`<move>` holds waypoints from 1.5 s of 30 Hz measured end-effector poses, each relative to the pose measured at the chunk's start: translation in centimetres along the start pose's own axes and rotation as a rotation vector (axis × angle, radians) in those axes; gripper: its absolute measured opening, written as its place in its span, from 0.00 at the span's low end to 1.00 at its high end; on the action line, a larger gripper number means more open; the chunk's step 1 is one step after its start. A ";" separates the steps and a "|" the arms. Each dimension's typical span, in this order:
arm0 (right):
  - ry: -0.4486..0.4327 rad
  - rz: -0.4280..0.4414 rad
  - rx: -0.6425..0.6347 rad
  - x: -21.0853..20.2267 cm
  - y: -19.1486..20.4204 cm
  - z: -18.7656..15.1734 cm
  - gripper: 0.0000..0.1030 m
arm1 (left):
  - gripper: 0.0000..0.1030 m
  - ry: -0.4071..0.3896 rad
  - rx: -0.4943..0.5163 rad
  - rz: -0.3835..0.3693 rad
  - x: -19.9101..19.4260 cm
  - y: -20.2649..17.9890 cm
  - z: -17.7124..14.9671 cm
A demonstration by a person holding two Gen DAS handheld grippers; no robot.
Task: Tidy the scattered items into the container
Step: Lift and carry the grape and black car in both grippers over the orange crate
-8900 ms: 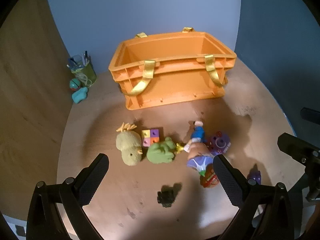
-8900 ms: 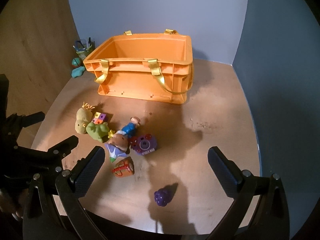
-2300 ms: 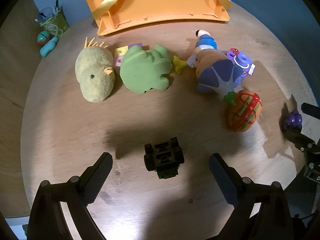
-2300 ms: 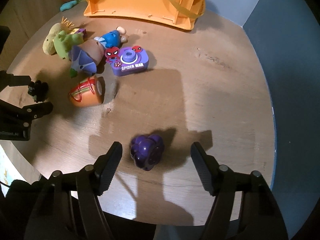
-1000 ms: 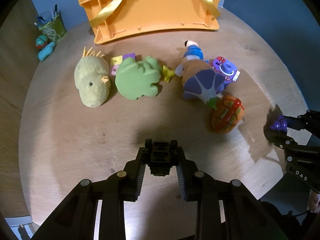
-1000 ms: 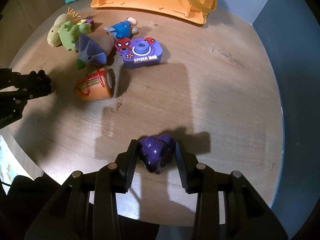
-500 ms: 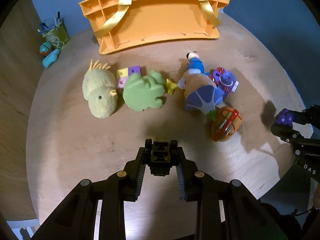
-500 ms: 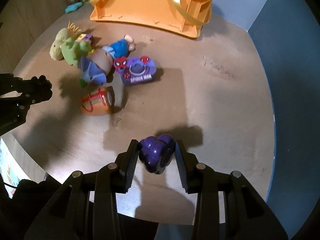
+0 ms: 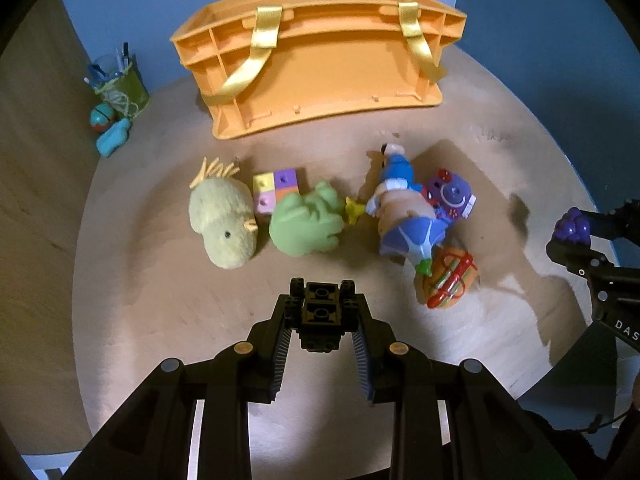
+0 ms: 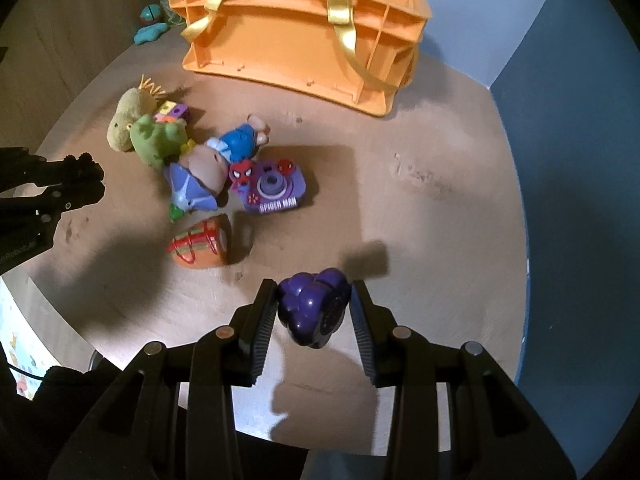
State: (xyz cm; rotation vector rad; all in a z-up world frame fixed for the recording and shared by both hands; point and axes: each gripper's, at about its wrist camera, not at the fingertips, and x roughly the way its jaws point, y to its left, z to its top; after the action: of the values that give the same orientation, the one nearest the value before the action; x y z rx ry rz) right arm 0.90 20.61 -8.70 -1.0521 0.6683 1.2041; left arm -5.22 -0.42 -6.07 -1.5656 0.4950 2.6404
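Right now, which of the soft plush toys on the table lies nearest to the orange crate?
The yellow plush chick, leftmost in the row; its spiky crest points toward the orange crate. The green plush frog lies farther away.

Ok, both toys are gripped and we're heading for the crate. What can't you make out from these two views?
- Inside of the orange crate: hidden in both views by its near wall.
- Contents of the green cup: too small, left wrist view.
- Toy car: its underside is hidden, left wrist view.
- Purple grapes: far side hidden by the right gripper's fingers.
- Colored blocks: mostly behind the green plush, right wrist view.
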 end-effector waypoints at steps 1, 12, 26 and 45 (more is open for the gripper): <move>-0.004 -0.002 -0.003 -0.2 0.0 0.2 0.33 | 0.25 -0.003 0.005 0.000 -0.1 0.0 0.2; -0.032 -0.041 -0.020 -2.0 -0.1 2.6 0.33 | 0.25 -0.046 0.047 0.013 -1.6 0.2 2.4; -0.074 -0.091 -0.036 -3.7 -0.5 6.7 0.33 | 0.25 -0.085 0.071 0.033 -3.0 1.6 6.1; -0.119 -0.139 -0.035 -5.0 -2.2 14.1 0.33 | 0.26 -0.114 0.101 0.058 -3.7 3.3 13.3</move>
State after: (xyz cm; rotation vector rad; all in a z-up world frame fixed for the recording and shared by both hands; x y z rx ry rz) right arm 0.11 31.37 1.92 -1.0304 0.4749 1.1509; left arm -15.32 0.72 3.83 -1.3843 0.6649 2.6809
